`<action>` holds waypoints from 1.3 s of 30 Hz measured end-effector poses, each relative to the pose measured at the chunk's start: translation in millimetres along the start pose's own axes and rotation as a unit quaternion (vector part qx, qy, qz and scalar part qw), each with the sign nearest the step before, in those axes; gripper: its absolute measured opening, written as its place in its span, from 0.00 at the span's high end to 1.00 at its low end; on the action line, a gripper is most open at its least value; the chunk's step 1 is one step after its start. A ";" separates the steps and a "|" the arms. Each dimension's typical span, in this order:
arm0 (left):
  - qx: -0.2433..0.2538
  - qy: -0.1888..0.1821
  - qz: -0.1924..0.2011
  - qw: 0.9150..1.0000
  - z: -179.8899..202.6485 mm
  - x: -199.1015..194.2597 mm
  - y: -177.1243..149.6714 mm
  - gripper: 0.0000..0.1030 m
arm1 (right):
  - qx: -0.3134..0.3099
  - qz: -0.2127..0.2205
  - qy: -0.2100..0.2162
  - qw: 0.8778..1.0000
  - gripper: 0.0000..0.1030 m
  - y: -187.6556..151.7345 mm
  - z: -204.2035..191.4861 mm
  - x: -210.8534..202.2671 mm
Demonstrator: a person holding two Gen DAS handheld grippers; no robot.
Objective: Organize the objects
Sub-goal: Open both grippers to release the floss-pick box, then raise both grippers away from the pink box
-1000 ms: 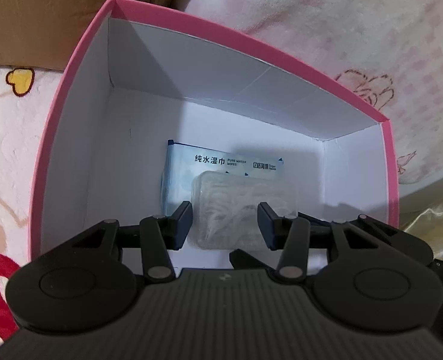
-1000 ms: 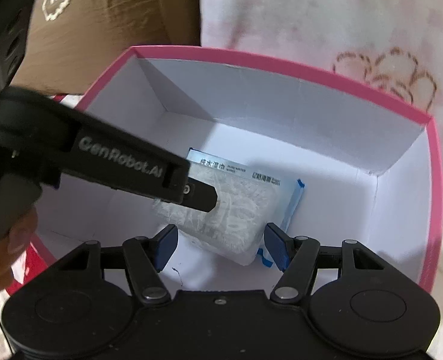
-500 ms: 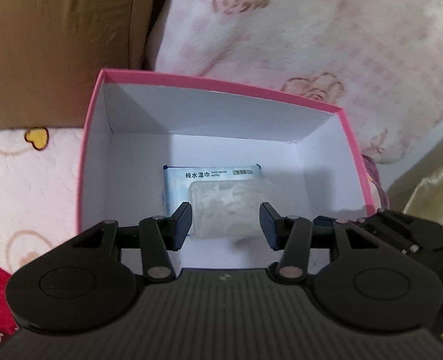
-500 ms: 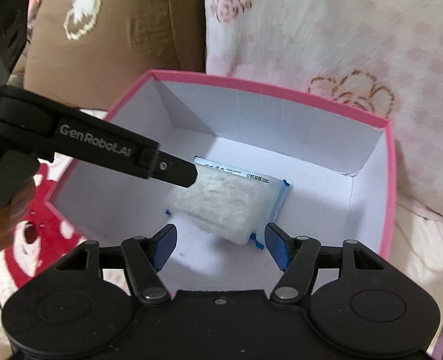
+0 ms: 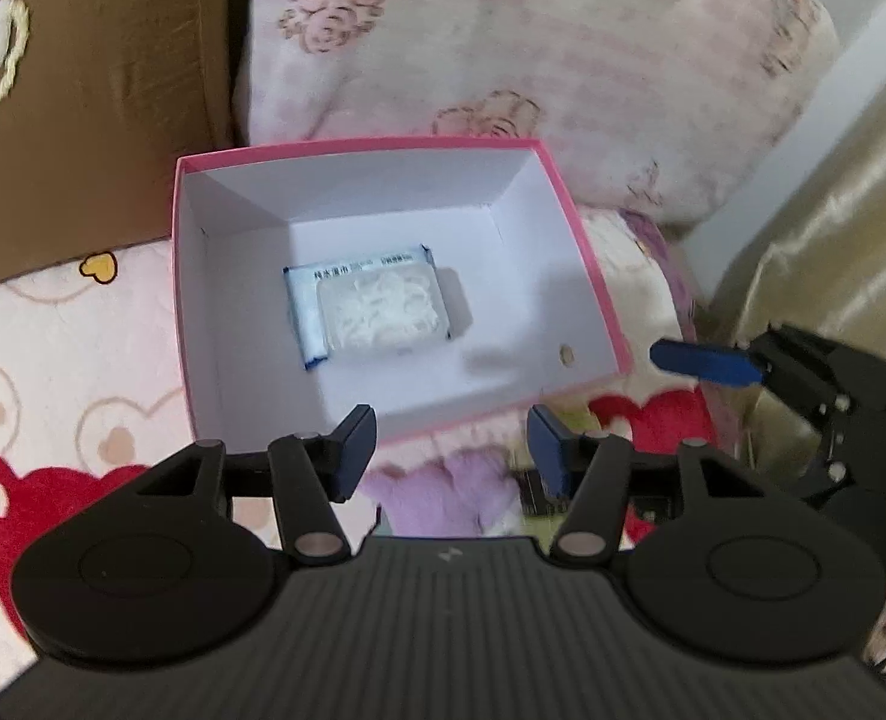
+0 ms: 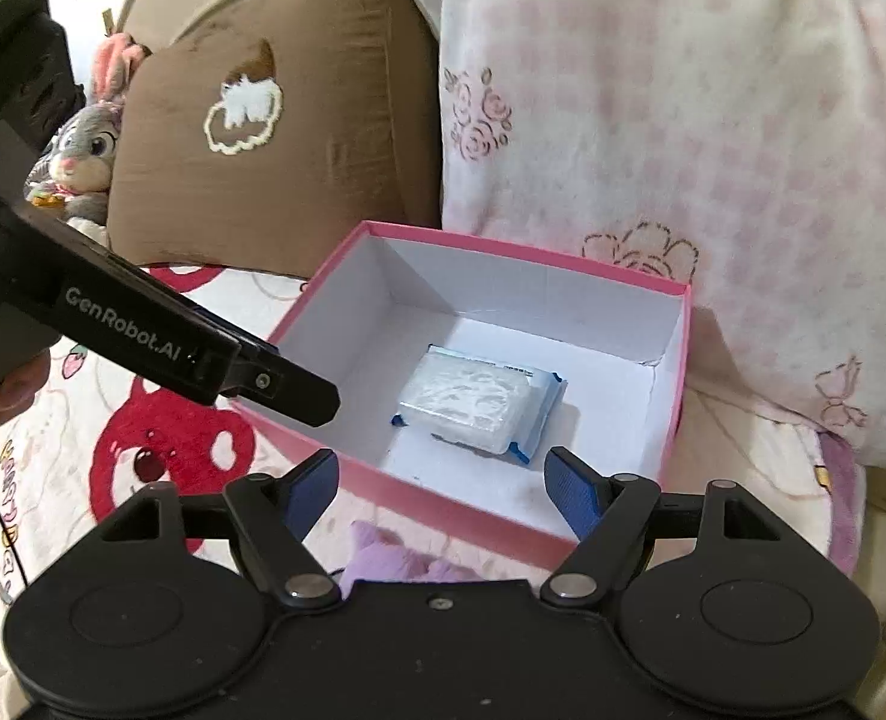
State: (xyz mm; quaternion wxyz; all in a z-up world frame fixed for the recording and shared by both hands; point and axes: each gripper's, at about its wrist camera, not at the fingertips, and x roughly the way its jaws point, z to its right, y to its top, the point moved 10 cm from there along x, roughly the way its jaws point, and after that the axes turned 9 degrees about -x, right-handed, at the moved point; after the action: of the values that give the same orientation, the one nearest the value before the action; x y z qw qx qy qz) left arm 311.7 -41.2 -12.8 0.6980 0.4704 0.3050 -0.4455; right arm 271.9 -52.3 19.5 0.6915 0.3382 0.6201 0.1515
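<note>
We are hovering left gripper (image 5: 452, 441) above near rim of pink box (image 5: 587, 276), fingers (image 5: 356, 441) just having been opening, standing moderately apart, nothing between. We are holding right gripper (image 6: 440, 489) over same rim, fingers (image 6: 569, 489) just having been opening wide, gripping nothing. Box sitting on bed (image 6: 143, 438) against brown pillow (image 6: 299, 120) and pink pillow (image 6: 653, 108). Clear packet (image 5: 383, 312) lying atop wet wipes pack (image 5: 305, 306) on box floor, near middle.
</note>
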 end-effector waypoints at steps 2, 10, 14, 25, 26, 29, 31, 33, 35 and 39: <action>0.020 0.009 0.000 1.000 6.5 -10.6 -8.6 0.46 | -0.001 -0.001 0.002 1.000 0.23 -3.7 -6.3 -11.6; 0.058 0.012 0.027 0.998 19.4 -52.1 -38.4 0.42 | -0.004 -0.001 0.019 1.000 0.15 -20.8 -28.1 -48.8; 0.072 -0.002 0.039 0.997 24.6 -67.5 -56.4 0.39 | 0.000 -0.007 0.030 1.000 0.15 -32.5 -36.8 -63.0; 0.101 -0.003 0.006 0.995 31.9 -75.8 -109.9 0.33 | -0.013 -0.003 0.016 1.000 0.13 -59.5 -47.0 -107.3; 0.103 -0.003 0.003 0.995 32.3 -75.9 -114.1 0.33 | -0.013 -0.003 0.016 1.000 0.13 -62.7 -48.1 -110.4; 0.109 0.002 -0.001 0.994 32.5 -74.7 -127.4 0.27 | -0.022 0.003 0.023 0.999 0.12 -72.0 -52.6 -119.7; 0.111 0.006 -0.007 0.994 31.6 -72.1 -135.5 0.21 | -0.025 0.004 0.022 0.999 0.12 -79.1 -54.3 -123.3; 0.112 0.010 -0.013 0.994 31.0 -68.0 -144.6 0.16 | -0.024 0.002 0.020 1.000 0.12 -85.4 -55.2 -124.7; 0.113 0.012 -0.022 0.993 29.8 -63.0 -152.3 0.15 | -0.020 0.000 0.022 1.000 0.12 -93.1 -56.2 -124.7; 0.108 0.012 -0.039 0.993 26.5 -51.3 -169.7 0.13 | -0.008 -0.003 0.028 1.000 0.12 -109.8 -56.6 -120.6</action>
State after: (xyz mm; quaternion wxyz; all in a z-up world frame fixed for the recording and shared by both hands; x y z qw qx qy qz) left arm 136.3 -75.9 -25.0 0.6214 0.5359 0.2823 -0.4970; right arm 172.2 -191.9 38.5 0.6767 0.3262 0.6395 0.1634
